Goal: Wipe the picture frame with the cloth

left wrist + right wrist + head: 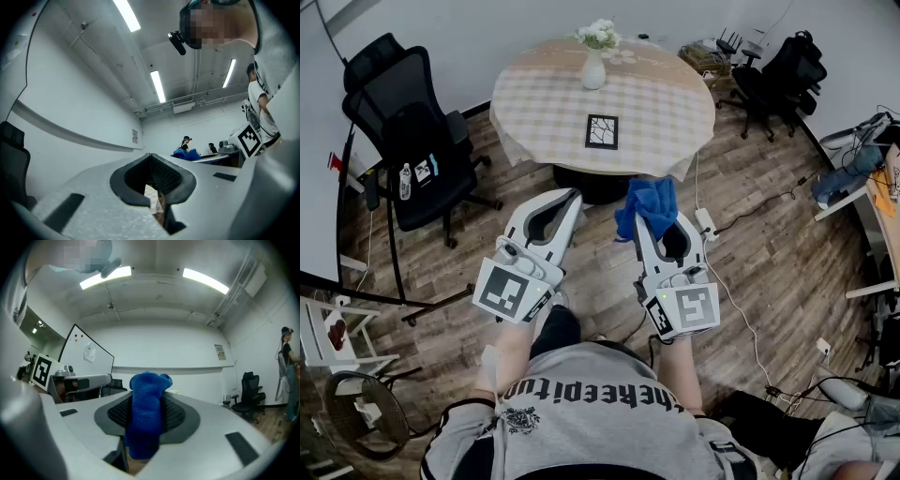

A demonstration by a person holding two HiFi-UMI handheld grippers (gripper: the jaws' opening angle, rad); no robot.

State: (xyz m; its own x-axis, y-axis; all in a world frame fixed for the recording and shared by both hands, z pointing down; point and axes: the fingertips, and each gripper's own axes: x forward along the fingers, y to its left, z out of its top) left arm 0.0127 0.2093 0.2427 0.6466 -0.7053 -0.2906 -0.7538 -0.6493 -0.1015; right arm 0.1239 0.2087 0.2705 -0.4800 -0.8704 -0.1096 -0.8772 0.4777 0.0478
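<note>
The picture frame (602, 131), black with a white pattern, lies flat on the round table (539, 103) ahead of me. Both grippers are held up in the air short of the table's near edge. My right gripper (651, 221) is shut on a blue cloth (649, 203), which bunches up over its tips. In the right gripper view the cloth (146, 411) stands pinched between the dark pads. My left gripper (575, 196) is shut with nothing in it. In the left gripper view its pads (164, 176) meet at the tip, and only a sliver of tablecloth shows below.
A white vase of flowers (594, 64) stands at the table's far side. A black office chair (412, 141) is at the left and more chairs (773, 80) at the back right. A power strip (706, 223) and cables lie on the wood floor at the right.
</note>
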